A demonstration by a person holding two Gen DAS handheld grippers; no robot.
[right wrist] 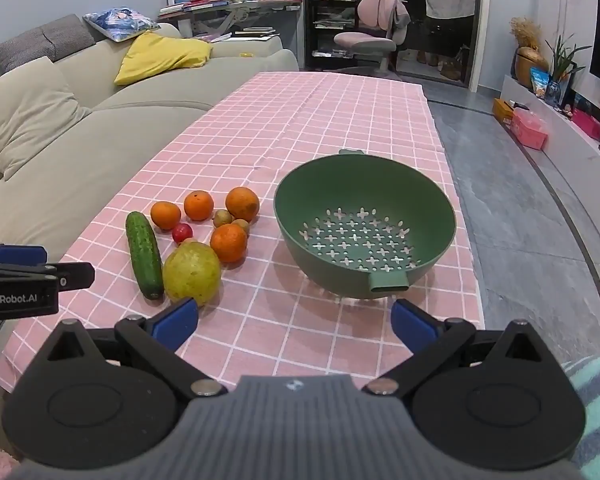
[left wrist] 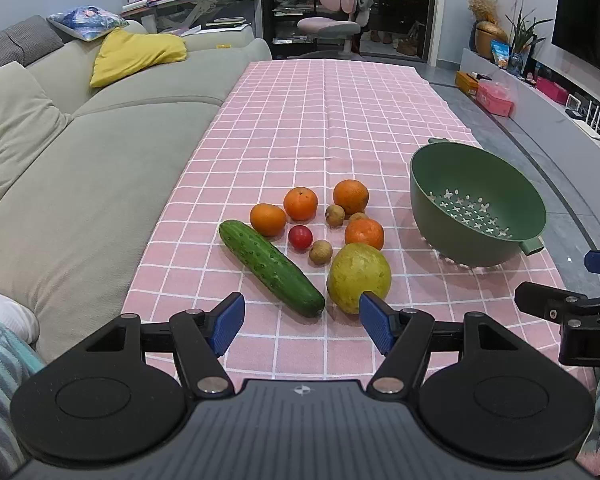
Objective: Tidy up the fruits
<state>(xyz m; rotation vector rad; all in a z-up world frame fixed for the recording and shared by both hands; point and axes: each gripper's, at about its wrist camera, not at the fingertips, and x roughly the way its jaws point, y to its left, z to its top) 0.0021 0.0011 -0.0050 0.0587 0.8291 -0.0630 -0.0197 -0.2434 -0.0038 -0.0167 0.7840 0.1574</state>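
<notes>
A green colander bowl [right wrist: 364, 220] stands empty on the pink checked tablecloth [right wrist: 332, 120]; it also shows in the left wrist view [left wrist: 476, 204]. Left of it lie a cucumber [left wrist: 270, 266], a yellow-green guava [left wrist: 358, 276], several oranges [left wrist: 300, 202], a red tomato [left wrist: 300, 237] and small brown longans [left wrist: 321, 251]. My left gripper [left wrist: 302, 326] is open and empty just in front of the cucumber and guava. My right gripper [right wrist: 296, 326] is open and empty in front of the bowl, its left finger near the guava [right wrist: 192, 272].
A grey sofa [left wrist: 80, 152] with cushions runs along the table's left edge. Bare floor [right wrist: 520, 220] and a low TV shelf [right wrist: 560, 132] lie to the right. A pink chair [right wrist: 372, 36] stands beyond the table's far end.
</notes>
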